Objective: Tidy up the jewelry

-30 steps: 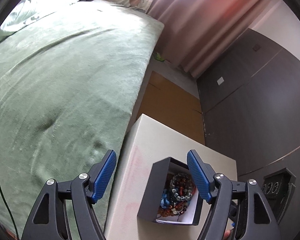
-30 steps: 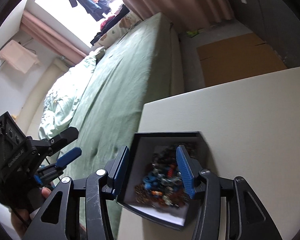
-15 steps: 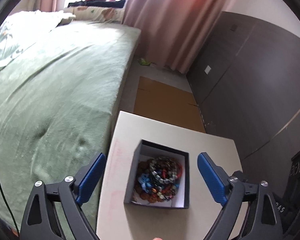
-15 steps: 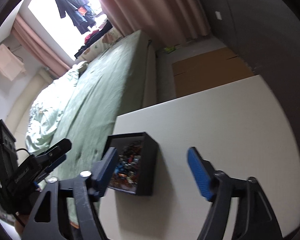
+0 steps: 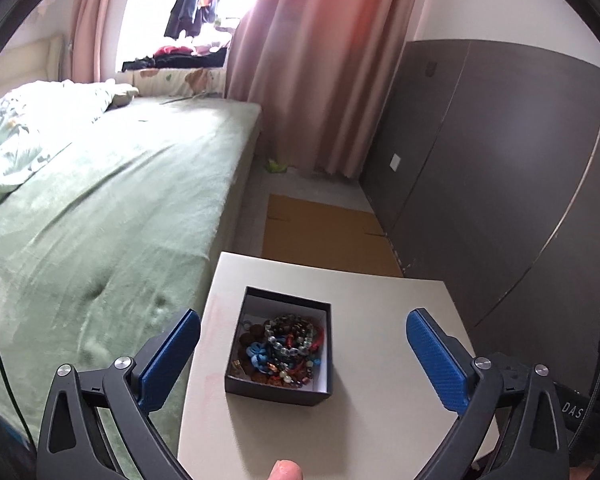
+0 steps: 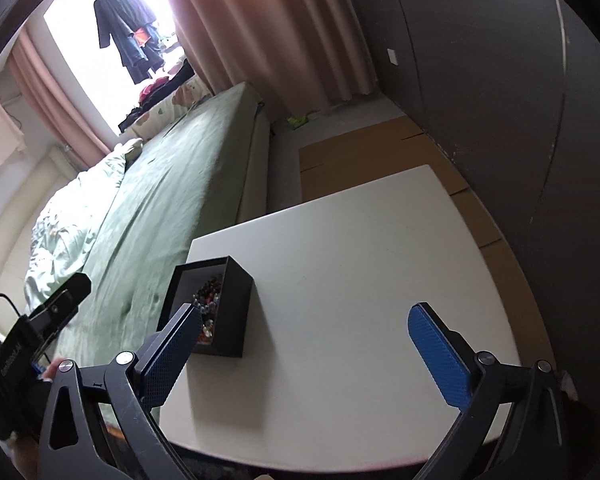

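A small black open box (image 5: 281,388) with a white lining sits on the white table (image 5: 380,360), near its left edge. It holds a tangle of beaded bracelets (image 5: 284,344) in blue, red, brown and clear beads. My left gripper (image 5: 302,354) is open wide and empty, hovering above and just behind the box. In the right wrist view the box (image 6: 232,312) stands left of centre and the beads (image 6: 209,300) show inside. My right gripper (image 6: 304,354) is open wide and empty over the bare table (image 6: 360,280), to the right of the box.
A bed with a green cover (image 5: 100,220) runs along the table's left side. A dark wardrobe (image 5: 500,180) stands on the right. Brown cardboard (image 5: 324,236) lies on the floor beyond the table. Pink curtains (image 5: 320,60) hang at the back.
Both grippers have opened wider and drawn back from the box. The right gripper has swung right, off the box. The left view has lifted and now looks across the room.
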`<state>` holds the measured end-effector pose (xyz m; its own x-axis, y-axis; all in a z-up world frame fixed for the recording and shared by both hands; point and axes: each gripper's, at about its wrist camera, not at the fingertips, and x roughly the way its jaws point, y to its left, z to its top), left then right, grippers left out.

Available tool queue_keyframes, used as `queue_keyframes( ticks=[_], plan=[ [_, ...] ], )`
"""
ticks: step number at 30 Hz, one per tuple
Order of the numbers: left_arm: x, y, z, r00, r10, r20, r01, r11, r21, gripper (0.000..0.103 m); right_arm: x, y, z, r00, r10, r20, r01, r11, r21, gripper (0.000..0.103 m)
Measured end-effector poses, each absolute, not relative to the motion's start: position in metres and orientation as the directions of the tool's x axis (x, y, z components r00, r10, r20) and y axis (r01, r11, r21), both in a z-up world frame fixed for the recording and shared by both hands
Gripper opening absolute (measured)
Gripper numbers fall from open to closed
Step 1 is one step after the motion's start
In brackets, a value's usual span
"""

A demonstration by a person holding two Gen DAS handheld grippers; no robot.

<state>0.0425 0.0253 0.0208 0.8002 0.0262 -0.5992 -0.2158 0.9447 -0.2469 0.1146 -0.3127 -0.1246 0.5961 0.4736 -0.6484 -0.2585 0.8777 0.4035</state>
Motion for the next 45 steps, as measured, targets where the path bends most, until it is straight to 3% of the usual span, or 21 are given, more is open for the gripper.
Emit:
queue_keyframes(
  ticks=[25, 45],
  plan=[
    [-0.005, -0.003, 0.022, 0.809, 0.069, -0.583, -0.181, 0.974, -0.136, 0.103, 0.068, -0.333, -0.120, 0.616, 0.464, -0.636, -0.282, 0.884, 0.372, 0.103],
    [0.005, -0.006, 0.015, 0.798, 0.048, -0.601, -0.175, 0.972, -0.155, 0.103, 0.067, -0.336, -0.123, 0.606, 0.442, -0.662, -0.308, 0.897, 0.318, 0.103]
  ],
)
